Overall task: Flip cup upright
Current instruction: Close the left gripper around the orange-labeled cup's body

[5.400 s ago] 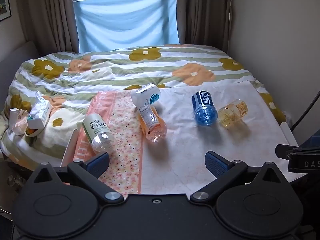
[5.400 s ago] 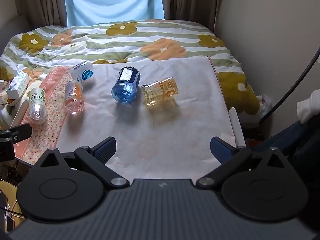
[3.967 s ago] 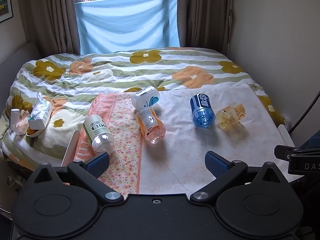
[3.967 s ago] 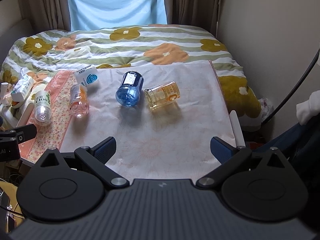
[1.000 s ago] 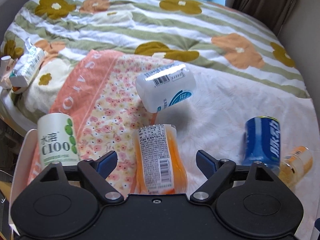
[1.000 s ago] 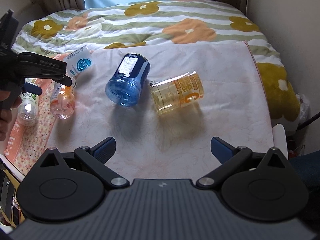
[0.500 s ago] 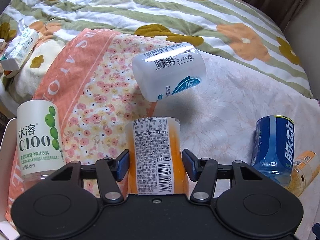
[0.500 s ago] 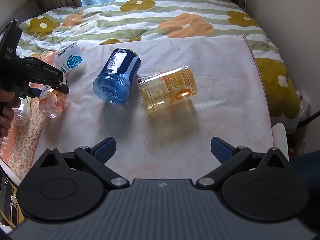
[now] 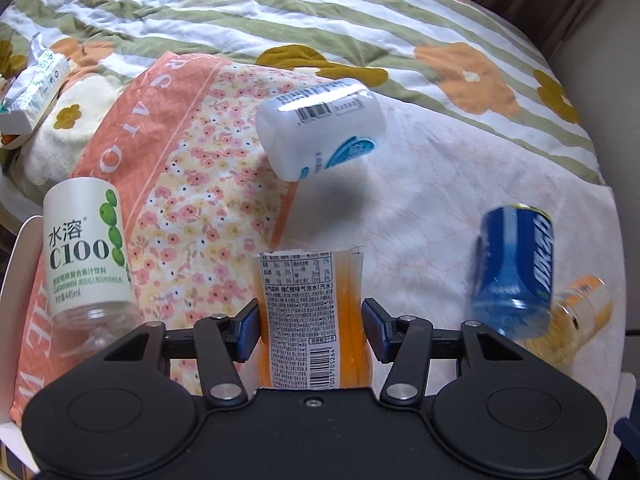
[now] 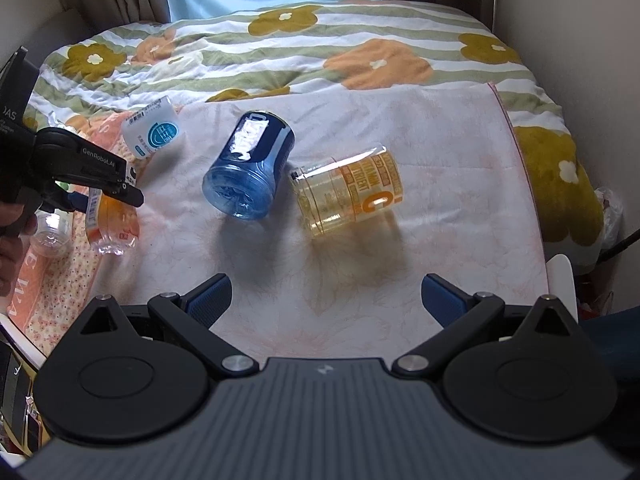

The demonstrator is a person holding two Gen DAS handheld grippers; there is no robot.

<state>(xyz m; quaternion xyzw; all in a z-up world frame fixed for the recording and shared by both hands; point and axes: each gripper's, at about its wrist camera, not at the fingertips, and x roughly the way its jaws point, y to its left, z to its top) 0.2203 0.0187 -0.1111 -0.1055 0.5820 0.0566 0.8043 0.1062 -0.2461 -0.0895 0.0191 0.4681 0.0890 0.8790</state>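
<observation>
Left gripper (image 9: 310, 326) pads clamp the orange cup (image 9: 310, 316), lying on its side on the bed (image 9: 420, 208). White cup (image 9: 320, 132) beyond; blue cup (image 9: 516, 268) right.

Five cut plastic bottle cups lie on their sides on a cloth-covered bed. The orange labelled cup (image 9: 308, 316) lies at the near centre, open end far. The green-and-white C100 cup (image 9: 86, 256) lies left, the white-and-teal cup (image 9: 320, 132) farther, the blue cup (image 10: 250, 168) and the yellow clear cup (image 10: 348, 196) right.
</observation>
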